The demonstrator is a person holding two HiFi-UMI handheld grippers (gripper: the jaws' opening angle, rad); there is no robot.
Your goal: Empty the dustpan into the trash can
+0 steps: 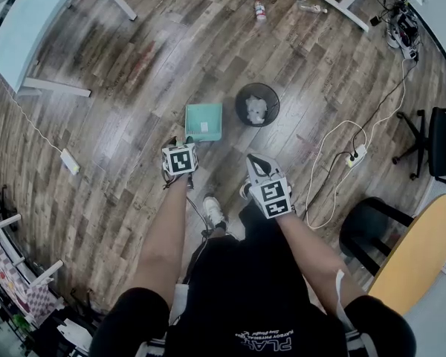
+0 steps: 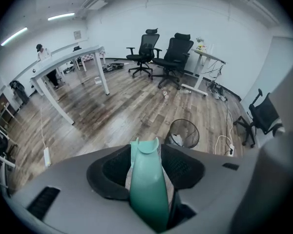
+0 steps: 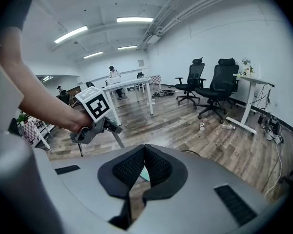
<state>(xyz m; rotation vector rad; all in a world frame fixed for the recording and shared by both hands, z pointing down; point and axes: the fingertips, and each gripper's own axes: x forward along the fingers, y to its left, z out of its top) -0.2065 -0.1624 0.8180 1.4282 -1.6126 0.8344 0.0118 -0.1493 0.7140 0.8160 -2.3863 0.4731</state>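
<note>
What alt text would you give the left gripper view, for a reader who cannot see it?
A teal dustpan handle stands between the open jaws of the left gripper. Beyond it, a black mesh trash can stands on the wood floor, with a white desk and black office chairs farther back.

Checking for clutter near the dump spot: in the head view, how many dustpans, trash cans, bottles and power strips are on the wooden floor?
Teal plastic dustpan: 1
Black mesh trash can: 1
Small bottles: 2
White power strips: 2
Total: 6
</note>
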